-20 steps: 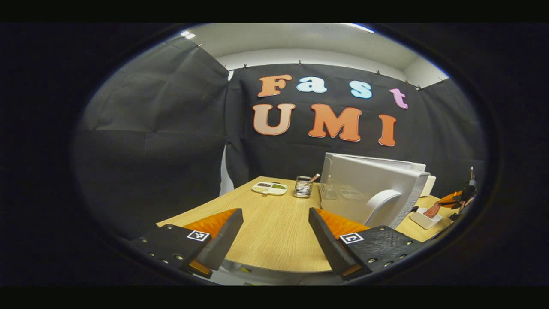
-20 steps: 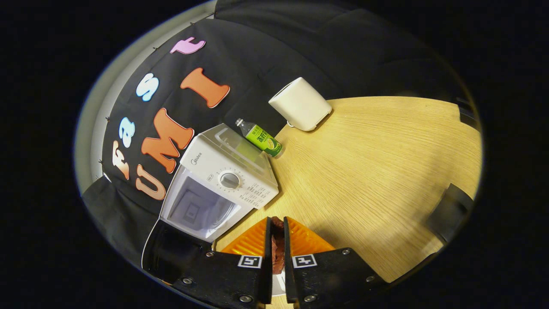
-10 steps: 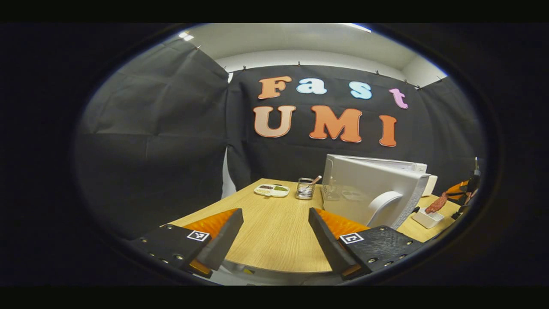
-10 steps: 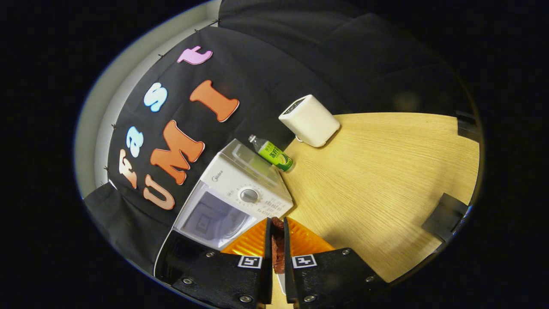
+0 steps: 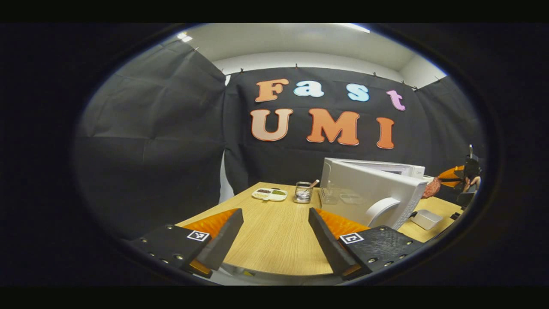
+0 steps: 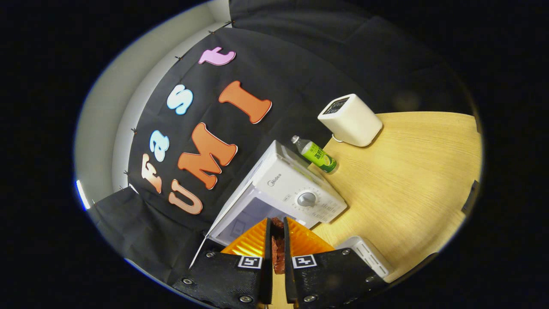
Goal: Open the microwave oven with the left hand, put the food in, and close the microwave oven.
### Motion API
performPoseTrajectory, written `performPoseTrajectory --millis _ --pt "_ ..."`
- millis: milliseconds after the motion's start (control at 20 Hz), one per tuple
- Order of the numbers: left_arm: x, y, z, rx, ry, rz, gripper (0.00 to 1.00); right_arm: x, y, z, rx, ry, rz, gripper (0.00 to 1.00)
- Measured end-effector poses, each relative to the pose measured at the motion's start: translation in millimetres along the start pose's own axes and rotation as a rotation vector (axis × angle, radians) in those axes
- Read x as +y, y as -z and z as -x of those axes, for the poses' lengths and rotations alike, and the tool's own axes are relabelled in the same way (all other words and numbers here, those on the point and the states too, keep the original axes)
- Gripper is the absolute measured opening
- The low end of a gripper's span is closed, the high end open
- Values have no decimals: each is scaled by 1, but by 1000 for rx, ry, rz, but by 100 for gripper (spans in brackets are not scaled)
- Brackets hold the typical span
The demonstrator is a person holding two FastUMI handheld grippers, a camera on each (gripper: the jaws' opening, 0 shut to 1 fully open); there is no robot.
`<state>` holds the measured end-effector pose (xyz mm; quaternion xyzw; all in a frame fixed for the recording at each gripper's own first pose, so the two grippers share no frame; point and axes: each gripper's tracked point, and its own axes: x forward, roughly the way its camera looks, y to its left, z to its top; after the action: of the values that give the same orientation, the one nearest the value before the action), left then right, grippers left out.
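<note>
The white microwave oven stands on the wooden table with its door swung open toward me. In the right gripper view, my right gripper is shut on a reddish-brown piece of food, held just in front of the oven's open cavity. That food also appears at the far right of the left gripper view, in the right gripper beyond the door. My left gripper stands open above the near part of the table, left of the door, with nothing between its fingers.
A white rectangular dish sits on the table right of the door. A divided plate and a small jar stand at the back left. A green bottle and a white box-shaped appliance stand behind the oven.
The right gripper has lifted the food out of the white dish and carried it up toward the oven's opening. The left gripper has hardly moved.
</note>
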<state>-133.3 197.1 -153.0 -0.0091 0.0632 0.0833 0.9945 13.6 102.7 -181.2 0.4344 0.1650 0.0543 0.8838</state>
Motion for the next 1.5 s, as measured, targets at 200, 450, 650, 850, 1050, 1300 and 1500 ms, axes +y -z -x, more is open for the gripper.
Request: performPoseTrajectory --millis 200,450,650,850,1050,1300,1500 --pt "2 -2 -2 -4 10 5 93 35 23 -21 22 -49 -34 11" --pt "4 -1 -7 -4 25 12 93 68 47 -47 26 -70 -48 11" --pt "8 -4 -15 -9 48 12 93 79 68 -77 15 -55 -65 11" --pt "14 -3 -26 -16 64 15 93 84 90 -110 4 -17 -76 11" --pt "31 2 -37 -7 57 51 93 85 111 -151 -20 11 -65 11" --pt "52 2 -42 -18 30 39 93 74 130 -197 -39 48 -64 11" --pt "57 3 -49 -19 25 39 93 58 130 -215 -76 91 -14 11"
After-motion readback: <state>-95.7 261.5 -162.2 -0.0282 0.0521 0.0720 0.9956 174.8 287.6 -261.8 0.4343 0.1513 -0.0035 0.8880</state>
